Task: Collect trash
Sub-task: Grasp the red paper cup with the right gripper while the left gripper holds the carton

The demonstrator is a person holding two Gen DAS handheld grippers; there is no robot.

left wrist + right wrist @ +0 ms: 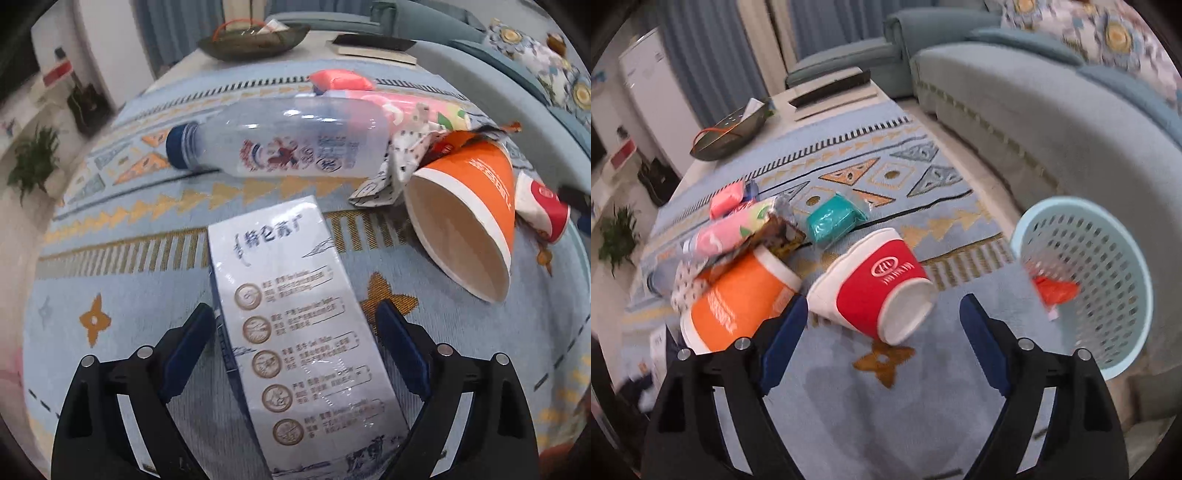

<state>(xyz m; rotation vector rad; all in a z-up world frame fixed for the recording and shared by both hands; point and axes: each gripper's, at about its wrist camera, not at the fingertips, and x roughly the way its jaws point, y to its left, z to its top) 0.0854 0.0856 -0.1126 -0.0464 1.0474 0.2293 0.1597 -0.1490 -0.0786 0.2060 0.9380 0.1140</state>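
Left fingers [295, 328] wide around milk carton [295, 314], right fingers [882, 317] empty

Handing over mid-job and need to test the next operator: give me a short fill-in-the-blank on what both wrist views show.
1. The milk carton lies between the jaws of the ____ tool.
2. The plastic bottle has a ____ cap.
3. The red cup lies on its ____ on the rug.
4. The basket holds a scrap of ____ trash.

Missing words: left; blue; side; orange
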